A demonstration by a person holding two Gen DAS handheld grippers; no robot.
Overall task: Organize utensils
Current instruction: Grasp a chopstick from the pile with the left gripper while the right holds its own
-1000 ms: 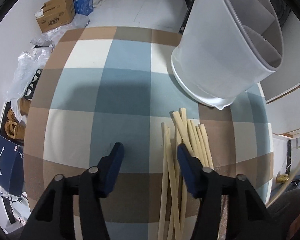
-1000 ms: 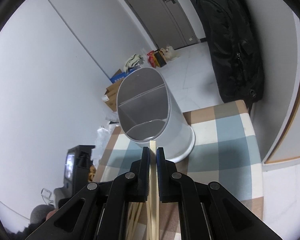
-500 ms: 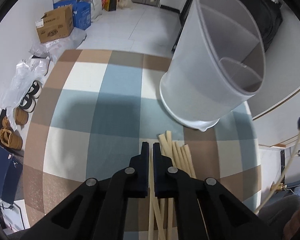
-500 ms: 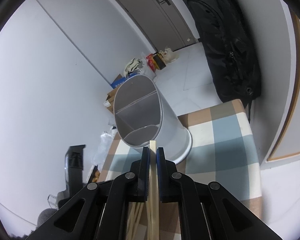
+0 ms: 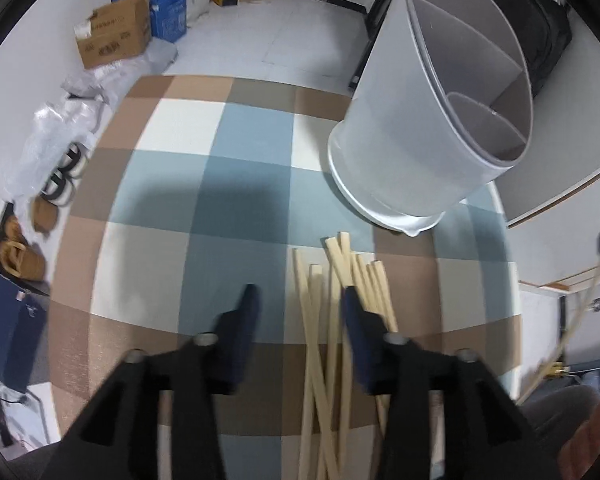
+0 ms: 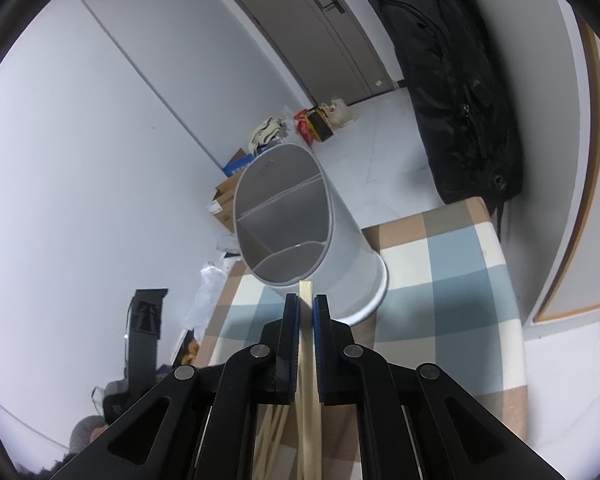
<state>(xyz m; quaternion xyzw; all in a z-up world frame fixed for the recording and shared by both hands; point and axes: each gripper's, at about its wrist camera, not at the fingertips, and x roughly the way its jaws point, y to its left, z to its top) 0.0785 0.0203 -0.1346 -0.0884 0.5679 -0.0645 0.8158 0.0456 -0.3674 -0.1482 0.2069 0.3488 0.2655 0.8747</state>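
Note:
Several pale wooden chopsticks (image 5: 336,320) lie in a loose bundle on the checked tablecloth (image 5: 204,184). My left gripper (image 5: 298,300) is open just above the table, its right finger over the bundle, and it holds nothing. A white divided utensil holder (image 5: 432,120) stands at the back right of the table. My right gripper (image 6: 307,308) is shut on one chopstick (image 6: 307,344) and holds it raised in front of the holder (image 6: 296,236), whose open compartments face the camera. More chopsticks (image 6: 270,432) show below the right gripper.
The table's right edge runs close to the holder. A black bag (image 6: 456,92) hangs by the wall past the far edge. Cardboard boxes (image 5: 114,36), plastic bags and shoes (image 5: 64,172) lie on the floor to the left.
My left gripper closed half a second ago and has opened again, dropping closer to the chopstick bundle. My right gripper has kept its hold and tilted up slightly away from the holder.

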